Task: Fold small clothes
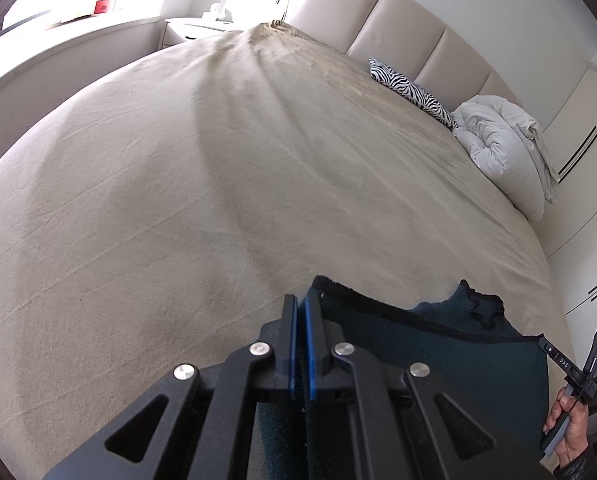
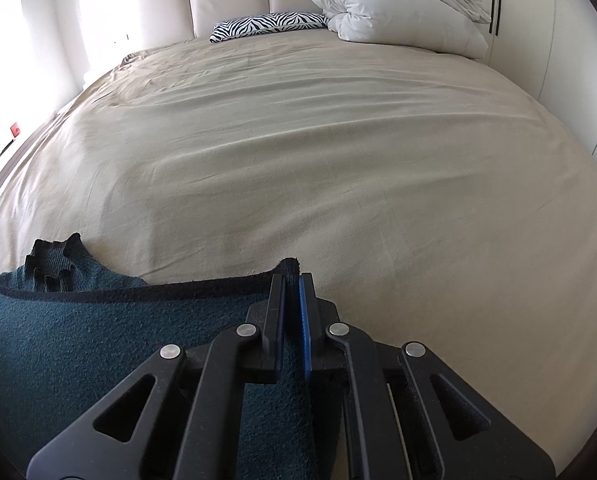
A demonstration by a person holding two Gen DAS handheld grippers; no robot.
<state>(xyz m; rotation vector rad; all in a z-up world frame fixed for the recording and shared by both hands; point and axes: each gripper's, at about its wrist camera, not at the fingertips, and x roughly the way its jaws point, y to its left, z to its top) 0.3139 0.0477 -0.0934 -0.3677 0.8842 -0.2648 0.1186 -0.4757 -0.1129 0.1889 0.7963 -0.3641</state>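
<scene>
Closest up in the left wrist view is the left gripper (image 1: pixel 301 304), jaws pinched tight on one corner of a dark teal knit garment (image 1: pixel 438 360) with a black trim edge. That garment stretches off to the right, held up just above the near end of the bed, and a crumpled bit of it pokes up further back. Way over at the right edge you can see a hand (image 1: pixel 570 432) gripping the handle of the other tool. Behind it all is a big beige bedsheet (image 1: pixel 218 180), a zebra-print pillow (image 1: pixel 410 92) by the padded headboard (image 1: pixel 398 24), and a bunched white duvet (image 1: pixel 498 140) next to it.

Right wrist view: right gripper (image 2: pixel 292 284) is clamped down on the other corner of the same teal piece (image 2: pixel 78 340), which runs off to the left. Same sheet (image 2: pixel 298 140), zebra pillow (image 2: pixel 266 26) and duvet (image 2: pixel 402 8) at the far end.
</scene>
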